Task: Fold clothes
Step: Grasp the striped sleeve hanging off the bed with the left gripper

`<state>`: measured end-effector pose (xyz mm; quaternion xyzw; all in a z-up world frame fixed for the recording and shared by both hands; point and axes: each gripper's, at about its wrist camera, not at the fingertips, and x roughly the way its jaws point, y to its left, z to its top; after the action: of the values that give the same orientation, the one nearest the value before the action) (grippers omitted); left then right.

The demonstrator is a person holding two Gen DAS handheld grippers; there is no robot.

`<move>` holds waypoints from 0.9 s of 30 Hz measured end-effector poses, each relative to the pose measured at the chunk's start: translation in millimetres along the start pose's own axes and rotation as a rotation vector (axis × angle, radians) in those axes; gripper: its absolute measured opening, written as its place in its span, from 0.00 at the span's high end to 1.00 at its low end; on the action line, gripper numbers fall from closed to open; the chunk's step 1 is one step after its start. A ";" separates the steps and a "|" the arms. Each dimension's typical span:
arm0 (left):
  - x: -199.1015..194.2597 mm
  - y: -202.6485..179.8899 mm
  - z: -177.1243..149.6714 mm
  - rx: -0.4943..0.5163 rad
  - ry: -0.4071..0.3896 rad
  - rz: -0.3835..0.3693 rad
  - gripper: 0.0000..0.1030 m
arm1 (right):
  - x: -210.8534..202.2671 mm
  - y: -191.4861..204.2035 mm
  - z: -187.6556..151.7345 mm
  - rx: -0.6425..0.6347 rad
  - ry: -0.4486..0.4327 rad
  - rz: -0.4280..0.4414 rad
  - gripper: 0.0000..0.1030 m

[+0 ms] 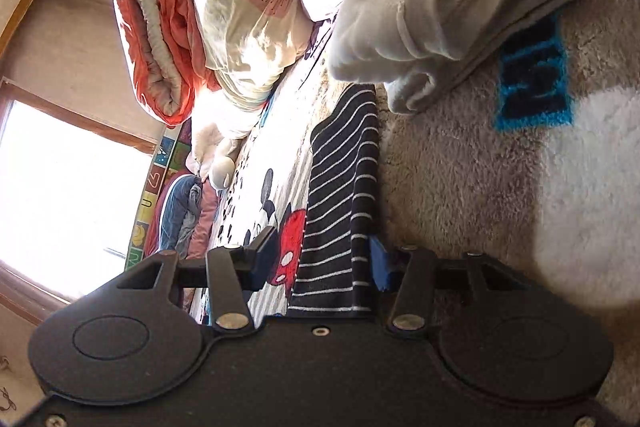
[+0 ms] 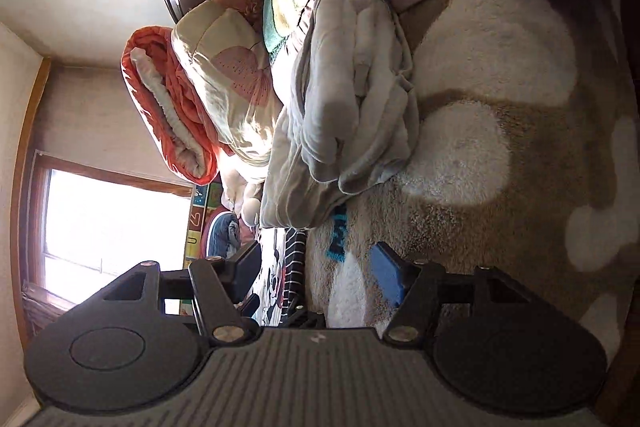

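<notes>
While the left gripper (image 1: 320, 267) has its jaws standing apart, the striped garment (image 1: 344, 195), dark with thin white lines, runs between them; its right edge lies against the blue pad on that side, but the other pad stands clear of it, so I judge nothing is clamped. The right gripper (image 2: 316, 271) also has its jaws parted, with only the fluffy blanket (image 2: 520, 155) and a thin strip of the same striped cloth showing in the gap, untouched. Farther out, a pale grey garment (image 2: 352, 99) lies bunched and unfolded on the blanket, just beyond the striped piece. Behind it sit rolled bedding in orange (image 1: 156, 31) and cream (image 1: 248, 7), with a bright window (image 2: 116, 227) past them. As I judge it, folding is at an early stage: both garments still need to be flattened and folded.
</notes>
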<state>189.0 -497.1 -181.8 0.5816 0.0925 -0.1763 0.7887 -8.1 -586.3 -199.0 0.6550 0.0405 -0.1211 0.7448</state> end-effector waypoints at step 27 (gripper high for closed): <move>11.7 183.8 -0.3 -0.602 0.035 -0.206 0.97 | 7.5 40.1 -30.0 -0.206 0.062 0.124 0.29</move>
<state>270.6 -450.7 -23.4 0.3125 0.2124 -0.2097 0.9018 11.5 -553.2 -166.0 0.5796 0.0351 -0.0496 0.8126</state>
